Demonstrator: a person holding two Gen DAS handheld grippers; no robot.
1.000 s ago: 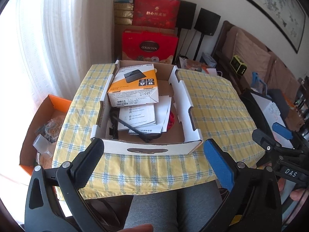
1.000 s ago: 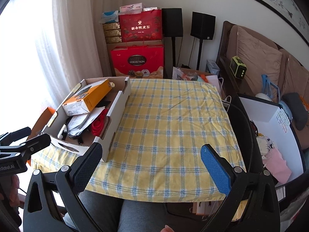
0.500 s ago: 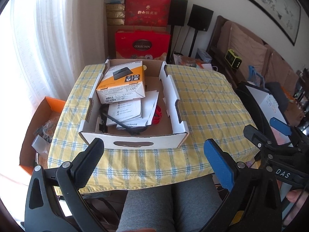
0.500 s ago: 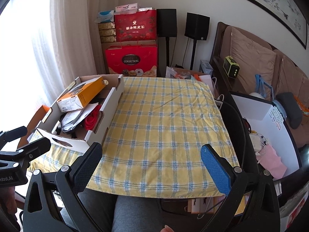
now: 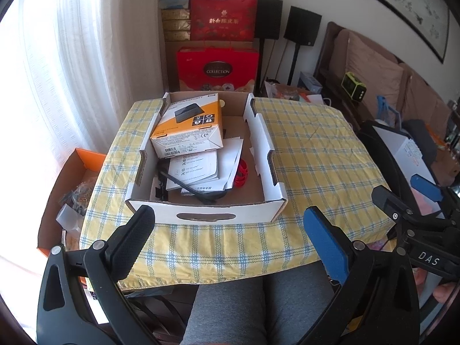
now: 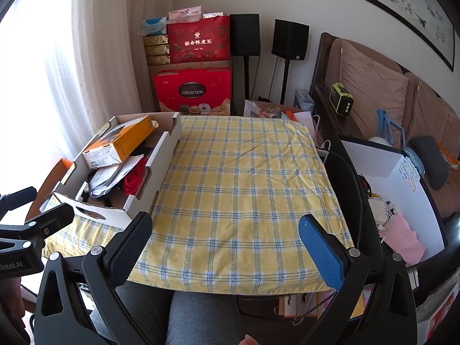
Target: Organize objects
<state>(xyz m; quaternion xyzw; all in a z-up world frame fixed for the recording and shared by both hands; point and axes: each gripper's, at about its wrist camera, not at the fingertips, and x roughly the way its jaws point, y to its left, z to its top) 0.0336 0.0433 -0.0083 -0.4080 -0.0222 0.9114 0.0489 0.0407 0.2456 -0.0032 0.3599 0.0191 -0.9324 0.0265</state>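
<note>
Both grippers hover short of the desk (image 6: 247,189), jaws wide apart and empty: the left gripper (image 5: 230,230) faces the tray (image 5: 207,215), the right gripper (image 6: 225,238) looks over bare checked cloth. The tray sits on the desk's left half, near the front edge. It's an open white cardboard carton with a brown inside and a hand slot in its near wall. On top lies an orange box (image 5: 191,126), tilted on a pile of papers (image 5: 201,166); a red band (image 5: 241,174) and a black cable (image 5: 187,185) poke out below. The box looks light and stiff, likely easy to pinch across its short sides. The papers look floppy and slippery, best taken by an edge. The cable will probably trail.
</note>
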